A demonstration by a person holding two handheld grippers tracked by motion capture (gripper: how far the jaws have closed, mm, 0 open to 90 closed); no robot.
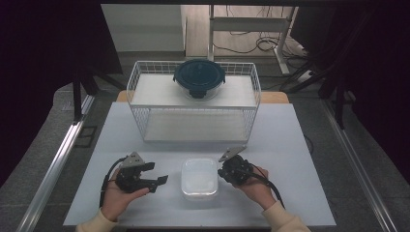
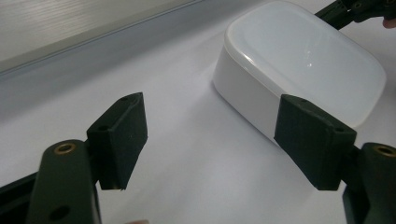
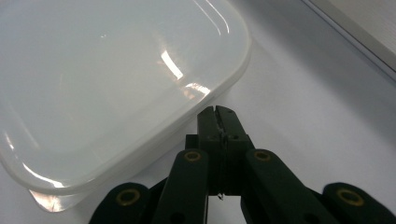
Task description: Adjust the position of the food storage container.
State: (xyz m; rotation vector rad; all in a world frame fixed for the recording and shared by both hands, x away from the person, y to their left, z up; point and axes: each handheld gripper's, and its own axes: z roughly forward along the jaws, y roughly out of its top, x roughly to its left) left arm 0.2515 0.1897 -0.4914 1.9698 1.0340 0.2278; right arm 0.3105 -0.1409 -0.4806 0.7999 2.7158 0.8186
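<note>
Near the worktop's front edge sits the white lidded container, long axis running front to back, with the right gripper closed, empty, nosing its right rim, nearer than the wide-open left gripper.

A white wire basket stands on the table, with what looks like a dark-lidded bowl on top.

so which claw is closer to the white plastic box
Right. The right claw is shut with its tips right at the rim of the white plastic box, on its right side. The left claw is open, left of the box with bare table between them.
</note>
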